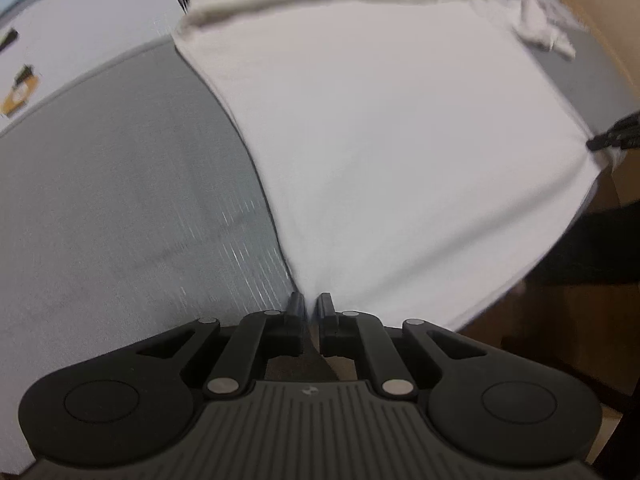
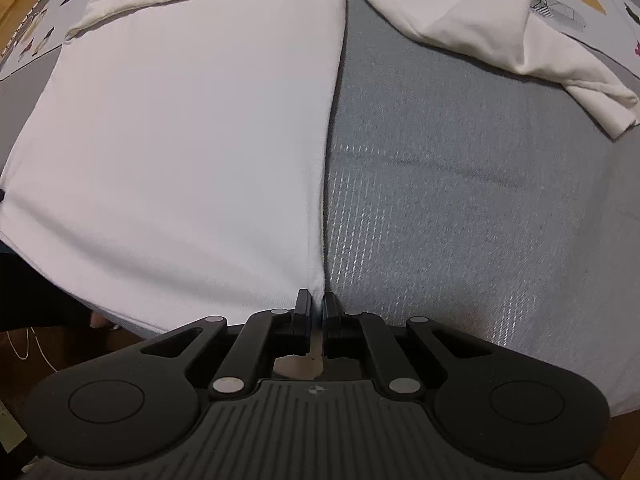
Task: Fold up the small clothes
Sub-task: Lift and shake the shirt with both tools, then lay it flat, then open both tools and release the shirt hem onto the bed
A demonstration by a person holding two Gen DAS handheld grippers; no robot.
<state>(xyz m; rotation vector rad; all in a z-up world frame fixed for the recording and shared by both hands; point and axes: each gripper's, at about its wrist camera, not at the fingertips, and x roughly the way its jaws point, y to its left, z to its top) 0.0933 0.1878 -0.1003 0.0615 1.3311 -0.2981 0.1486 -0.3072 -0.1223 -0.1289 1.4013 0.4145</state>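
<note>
A white shirt [image 1: 380, 140] lies spread on a grey mat [image 1: 120, 200], its hem toward me. My left gripper [image 1: 312, 304] is shut on the shirt's near left hem corner, cloth pinched between the pads. In the right wrist view the same shirt [image 2: 180, 140] fills the left half, and my right gripper [image 2: 317, 304] is shut on its near right hem corner. The right gripper [image 1: 600, 144] also shows as a dark tip at the far right of the left wrist view, at the shirt's other corner. The hem edge between the two corners hangs past the mat's near edge.
A second cream garment [image 2: 480, 28] lies crumpled at the back right of the grey mat [image 2: 460, 200]. A pale cover printed with small figures [image 2: 576, 0] surrounds the mat. Brown wood and dark shapes [image 1: 560, 340] show below the near edge.
</note>
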